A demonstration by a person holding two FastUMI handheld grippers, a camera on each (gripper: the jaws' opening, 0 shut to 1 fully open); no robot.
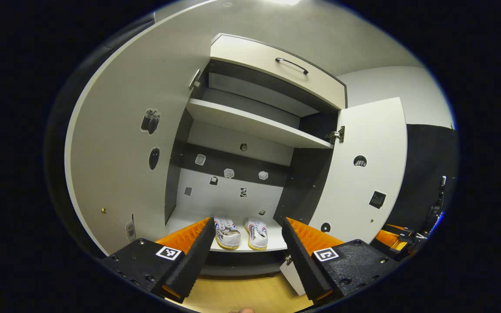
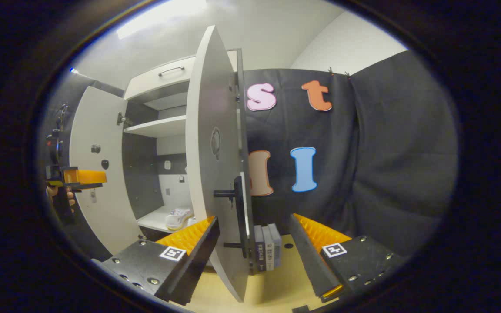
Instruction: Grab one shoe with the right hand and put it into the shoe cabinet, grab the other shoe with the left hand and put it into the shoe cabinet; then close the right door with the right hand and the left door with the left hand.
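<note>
- White shoes [image 1: 242, 232] sit side by side on the bottom shelf [image 1: 272, 247] of the cabinet [image 1: 250, 126], toes toward the front edge; judging by that, the loading part looks done and the doors are what remains.
- Both doors stand open: the right door [image 2: 209, 174] is edge-on just ahead of the right gripper [image 2: 255, 252], and the left door [image 1: 120, 143] swings out beside the left gripper [image 1: 247, 256].
- Right gripper is spread wide and holds nothing; the door's edge stands between its fingers, with the dark handle [image 2: 237, 204] just above them.
- Risk: if the fingers close on the thin panel edge and not on the handle, they may slip off as the door turns, and the door would stop short of shut.
- Risk: a hard push could slam the door, or make it bounce back open.
- Books [image 2: 267, 252] stand on the floor just behind the right door; they lie on the far side from the closing swing, so I judge them a small hazard only if the gripper drifts that way.
- Left gripper is also wide and empty, facing into the cabinet from outside it.
- Risk: the shoes reach nearly to the shelf's front edge, so a closing door might catch a toe and stay ajar.
- Risk: closing both doors together could make them collide where they meet; one at a time seems safer.
</note>
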